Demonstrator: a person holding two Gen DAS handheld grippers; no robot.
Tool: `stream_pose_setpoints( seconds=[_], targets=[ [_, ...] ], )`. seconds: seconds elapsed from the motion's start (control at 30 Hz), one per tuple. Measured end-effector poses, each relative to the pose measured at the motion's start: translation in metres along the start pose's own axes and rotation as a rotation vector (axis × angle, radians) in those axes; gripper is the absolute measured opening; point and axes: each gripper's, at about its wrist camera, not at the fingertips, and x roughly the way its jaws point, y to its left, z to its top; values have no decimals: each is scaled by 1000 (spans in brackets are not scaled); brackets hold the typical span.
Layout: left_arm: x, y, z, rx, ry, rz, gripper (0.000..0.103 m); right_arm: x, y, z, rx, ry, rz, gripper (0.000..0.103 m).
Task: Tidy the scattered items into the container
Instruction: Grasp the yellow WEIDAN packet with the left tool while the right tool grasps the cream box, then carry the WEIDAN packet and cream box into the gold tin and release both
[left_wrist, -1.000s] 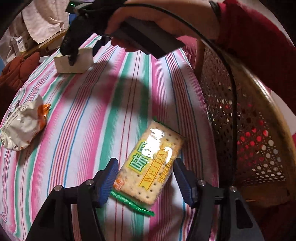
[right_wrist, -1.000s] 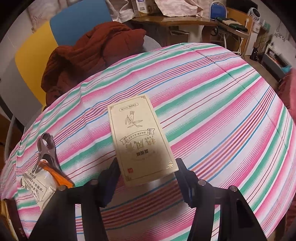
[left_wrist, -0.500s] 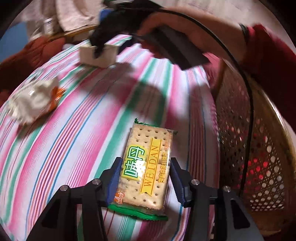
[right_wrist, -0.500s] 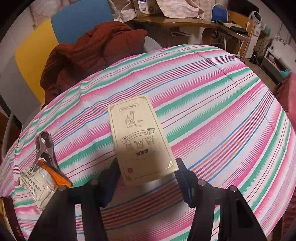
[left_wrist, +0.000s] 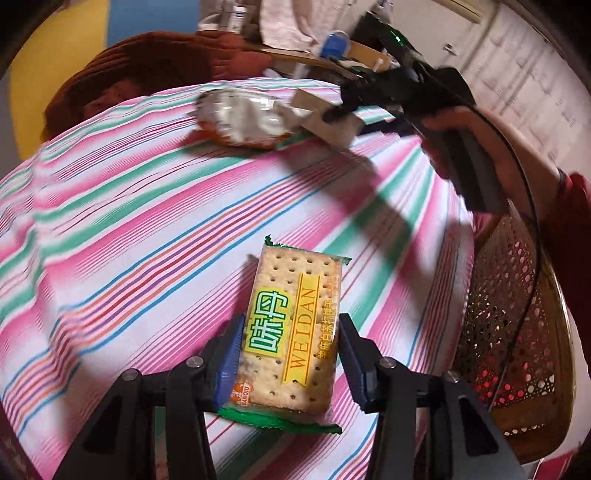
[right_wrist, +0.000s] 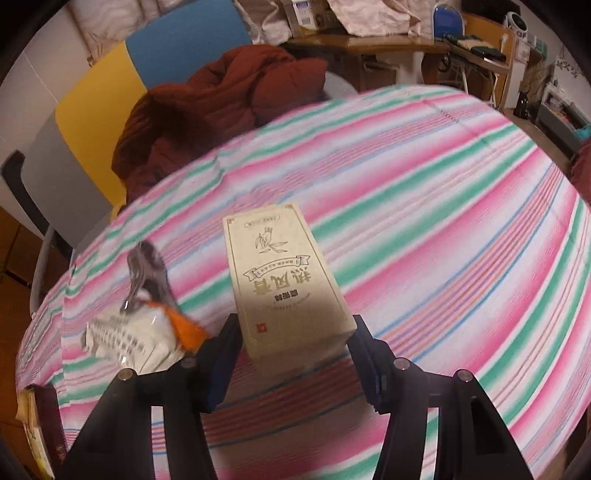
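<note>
1. Left gripper (left_wrist: 290, 363) has the cracker pack (left_wrist: 291, 332) clamped between its blue pads; the pack is lifted clear of the striped cloth (left_wrist: 147, 236).
2. Right gripper (right_wrist: 291, 354) is closed on the beige box (right_wrist: 286, 280), print upside down to the camera, box raised off the cloth.
3. The basket (left_wrist: 517, 332) sits at the right edge in the left view, perforated wall showing red glints. A black cable (left_wrist: 532, 236) loops across its rim.
4. Between pack and basket, only a strip of cloth.
5. Left view, far side: a crumpled snack bag (left_wrist: 243, 118), white and orange, lies on the cloth right beside the box in the other gripper; whether they touch, can't tell.
6. Right view: that same bag (right_wrist: 136, 336) lies left of the jaws, a metal clip (right_wrist: 147, 277) at its top.
7. A hand (left_wrist: 476, 147) with a red sleeve (left_wrist: 569, 206) grips the right tool.
8. Surface: pink, green and blue stripes, blurred in both views.
9. Room: a rust-red jacket (right_wrist: 221, 107) heaped over a chair with yellow and blue panels (right_wrist: 103, 110), a cluttered wooden desk (right_wrist: 388, 40) behind.
</note>
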Motion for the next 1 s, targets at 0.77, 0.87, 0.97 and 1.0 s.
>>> stream_pose_setpoints(
  seconds=[0.77, 0.87, 0.97, 1.0],
  targets=[
    [-14, -6, -10, -1, -61, 74, 46, -1, 22, 4, -102, -71, -94, 52],
    [-25, -4, -11, -11, -81, 71, 46, -12, 22, 2, -78, -106, -72, 52],
    [-34, -2, -12, -16, -104, 74, 46, -19, 22, -2, -57, -121, -52, 52],
    [-39, -2, -13, -21, -114, 73, 46, -21, 22, -4, -48, -126, -45, 52]
  ],
)
